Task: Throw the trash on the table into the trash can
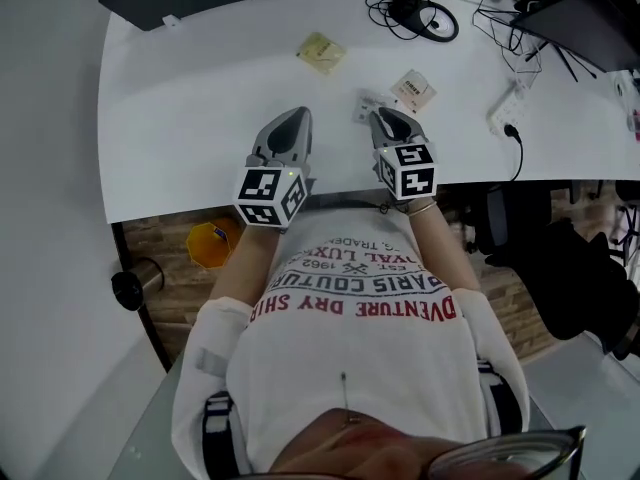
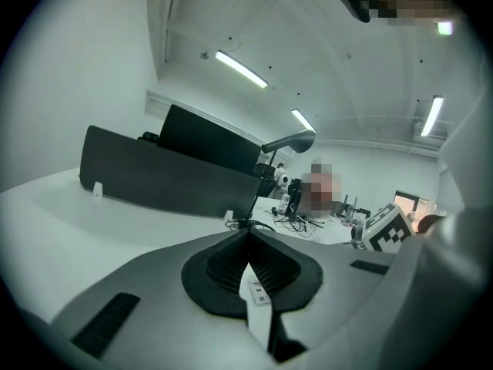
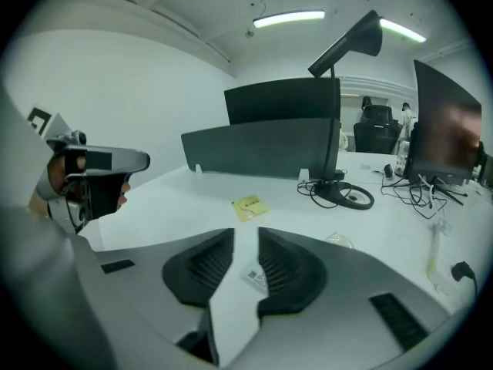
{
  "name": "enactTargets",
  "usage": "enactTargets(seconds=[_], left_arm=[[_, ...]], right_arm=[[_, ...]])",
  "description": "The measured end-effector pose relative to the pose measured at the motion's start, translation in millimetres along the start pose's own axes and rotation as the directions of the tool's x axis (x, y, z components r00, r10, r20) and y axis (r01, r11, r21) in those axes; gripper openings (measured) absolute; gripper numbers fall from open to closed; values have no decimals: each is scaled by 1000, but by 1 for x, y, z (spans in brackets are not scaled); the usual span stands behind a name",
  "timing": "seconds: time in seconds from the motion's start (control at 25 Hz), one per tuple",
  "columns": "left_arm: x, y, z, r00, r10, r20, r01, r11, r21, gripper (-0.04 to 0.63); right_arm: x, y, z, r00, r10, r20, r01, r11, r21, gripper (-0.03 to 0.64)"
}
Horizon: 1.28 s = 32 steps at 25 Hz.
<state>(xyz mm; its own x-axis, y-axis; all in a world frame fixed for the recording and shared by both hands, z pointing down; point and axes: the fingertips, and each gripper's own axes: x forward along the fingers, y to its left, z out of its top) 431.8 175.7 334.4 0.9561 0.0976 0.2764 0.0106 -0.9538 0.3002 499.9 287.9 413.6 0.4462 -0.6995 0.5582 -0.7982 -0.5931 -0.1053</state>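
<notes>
Starting from the broad white table (image 1: pixel 200 118), nothing has yet been lifted, so the step in hand reads as the reach for a first piece of trash. All of the trash still lies on the tabletop. Under the table's near edge, on the person's left, stands a small yellow open-topped bin (image 1: pixel 212 244), which I take to be the trash can. It is well apart from everything on the table.

The left gripper (image 1: pixel 299 115) rests over the near edge with its jaws together at the tips and nothing clamped. The right gripper (image 1: pixel 381 116), beside it, shows a narrow gap between its ribbed pads, and they press on nothing.

Farthest out lies a flat yellow square of paper (image 1: pixel 321 52). A white printed paper packet (image 1: pixel 413 90) lies nearer, ahead and to the right of the right gripper. Nearest is a small crumpled clear wrapper (image 1: pixel 366 105), just beside that gripper's tips.

The wrapper looks like the natural first pick. The right jaws would need to part wider, settle around it and close. It is thin and light, so a shallow bite could let it slip. The carry then goes down and left, past the table edge, to the bin.
</notes>
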Motion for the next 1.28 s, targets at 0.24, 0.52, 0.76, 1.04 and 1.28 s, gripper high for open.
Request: enactTargets(seconds=[0.24,0.52,0.76,1.04,1.28], left_arm=[[28,12,-42,993,-25,-114,19,998,-58,23],[50,18,-74,978,-49,-205,29,995,-99,23],[64,19,-89,971,-57,-232,28,992,-127,23],[65,9,-99,967,-68,-247,32,989,-147,23],[49,19,-85,981,-9,-193,-23,986,-165,23]], right_arm=[[41,-11,-60,982,10,-187,-17,999,-35,239],[77,-33,-102,945,-31,-325,23,999,-29,239],[85,-41,-108,935,-22,-355,38,999,38,207],[84,-36,-106,945,-41,-325,18,997,-75,31],[78,-16,-87,943,31,-333,-66,994,-92,28]])
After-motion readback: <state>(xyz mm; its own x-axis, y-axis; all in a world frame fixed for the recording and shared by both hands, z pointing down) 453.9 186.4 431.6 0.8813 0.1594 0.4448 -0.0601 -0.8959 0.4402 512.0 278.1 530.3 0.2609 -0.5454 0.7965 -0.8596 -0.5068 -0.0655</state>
